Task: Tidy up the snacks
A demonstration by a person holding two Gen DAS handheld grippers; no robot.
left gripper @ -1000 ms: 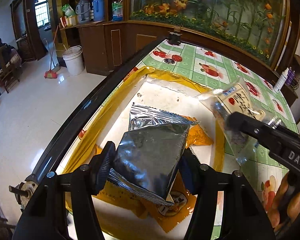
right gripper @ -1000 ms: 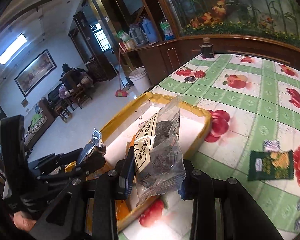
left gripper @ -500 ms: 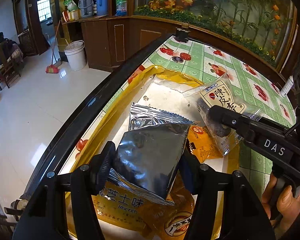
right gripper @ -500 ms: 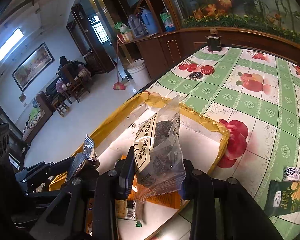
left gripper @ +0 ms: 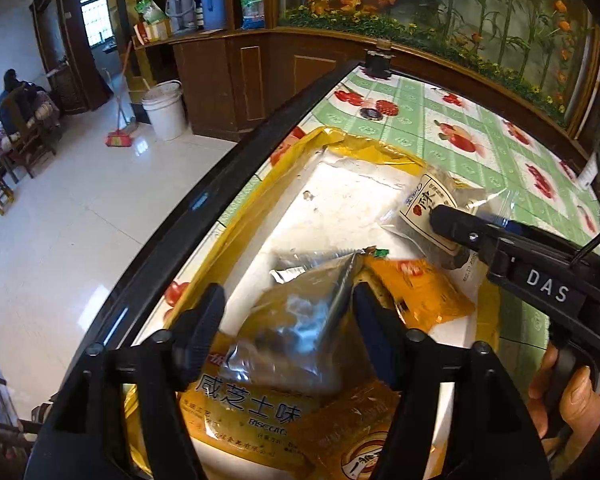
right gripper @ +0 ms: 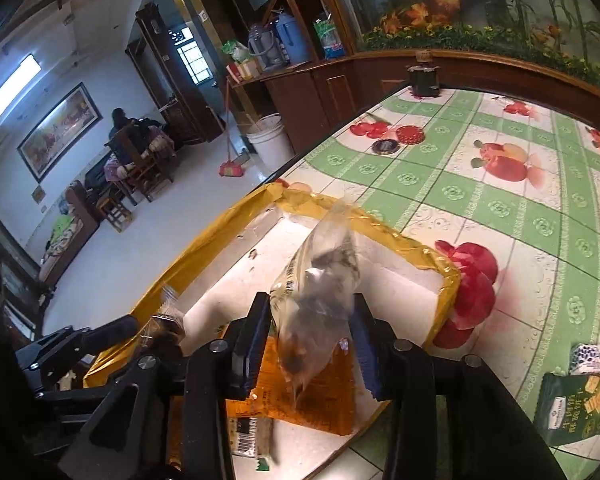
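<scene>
A white foam tray (left gripper: 352,146) with a yellow taped rim holds orange biscuit packets (left gripper: 252,412). My left gripper (left gripper: 288,320) hovers over them and its jaws are opening. The silver foil packet (left gripper: 300,320) between them is blurred and tipping, with a gap at the left pad. My right gripper (right gripper: 310,340) is over the tray's (right gripper: 380,228) near corner and its jaws are opening too. Between them a clear bag of dark dried fruit (right gripper: 320,292) is blurred and slipping down, above an orange packet (right gripper: 312,396). The right gripper (left gripper: 444,220) also shows in the left wrist view.
A green cracker packet (right gripper: 576,408) and a small patterned packet (right gripper: 588,356) lie on the fruit-print tablecloth right of the tray. A dark jar (right gripper: 422,78) stands at the far edge. The table's black edge (left gripper: 204,200) runs along the tray's left side. A hand (left gripper: 572,396) holds the right gripper.
Both pairs of jaws have widened. The silver packet has tipped out of the left grip toward the orange packets. The clear bag has come in over the tray and is sliding out of the right jaws.
</scene>
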